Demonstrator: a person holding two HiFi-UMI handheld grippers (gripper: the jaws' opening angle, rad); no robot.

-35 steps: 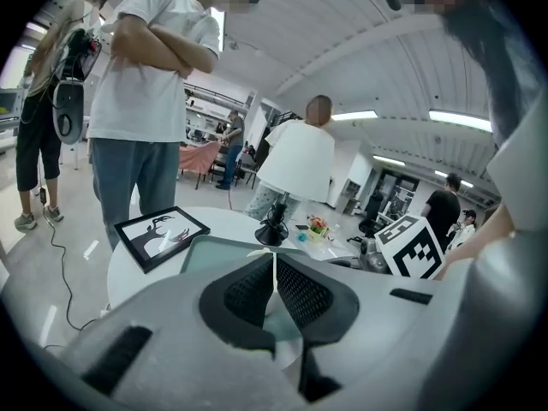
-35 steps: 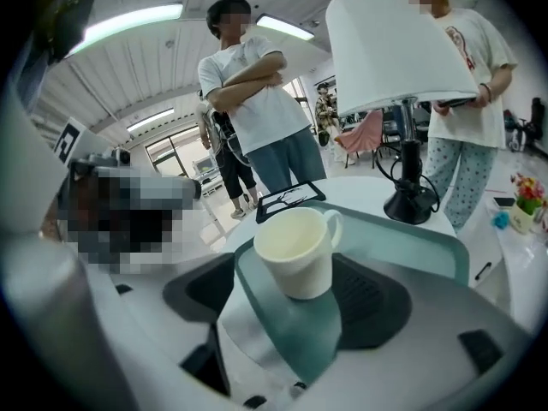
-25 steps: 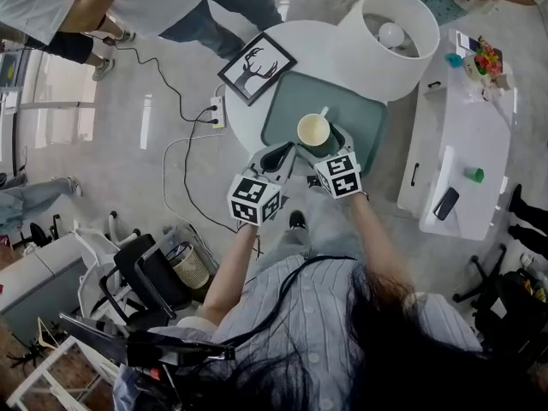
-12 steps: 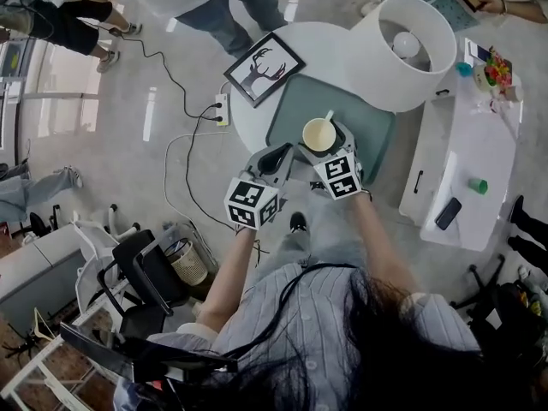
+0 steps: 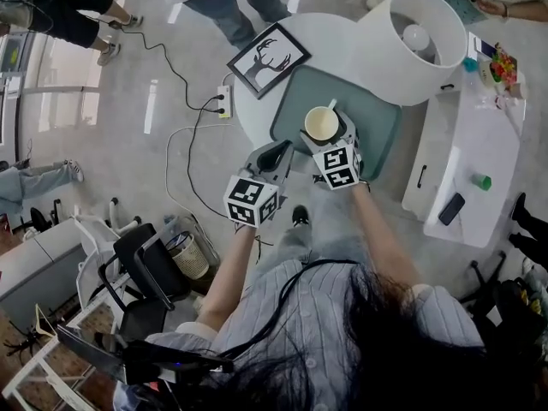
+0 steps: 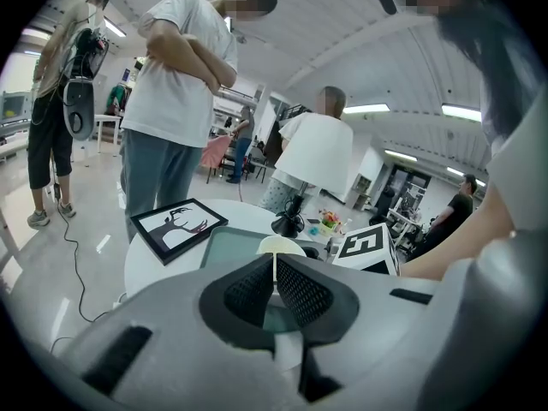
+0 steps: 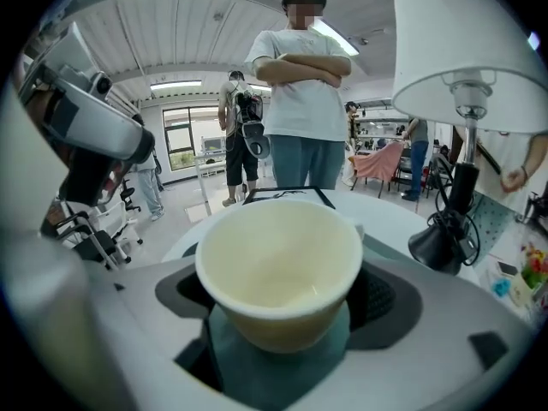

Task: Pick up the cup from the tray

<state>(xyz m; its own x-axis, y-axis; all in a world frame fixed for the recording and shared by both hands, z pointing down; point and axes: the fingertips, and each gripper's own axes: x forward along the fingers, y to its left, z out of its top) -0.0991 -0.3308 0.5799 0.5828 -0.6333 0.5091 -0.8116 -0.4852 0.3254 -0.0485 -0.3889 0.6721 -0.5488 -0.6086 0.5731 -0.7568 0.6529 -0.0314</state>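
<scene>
Right claw (image 5: pixel 327 137) has edged forward since 1.0 s ago, so the cup (image 5: pixel 321 124) now sits deeper between its 2 jaws. Left claw (image 5: pixel 278 157) is in much the same spot. Cup is cream, empty and upright, standing on the teal tray (image 5: pixel 377 127) with its small handle pointing away from the person. Tray is on the round white tabletop (image 5: pixel 318 37).

In the right gripper view the jaws are spread to cup width, 1 pad on each side, and both look pressed to the wall. That reads as a side grasp taken below the rim so the cup stays level. Teal shows right under the base, so probably not lifted yet.

Left claw has its jaws together with nothing held. It is parked just beside the right one at the tray's near edge, likely to stay clear of the lift.

Framed deer picture (image 5: pixel 268 61) and lamp shade (image 5: pixel 419 45) flank the tray. The shade overhangs the far corner, so a straight-up lift looks safest.
</scene>
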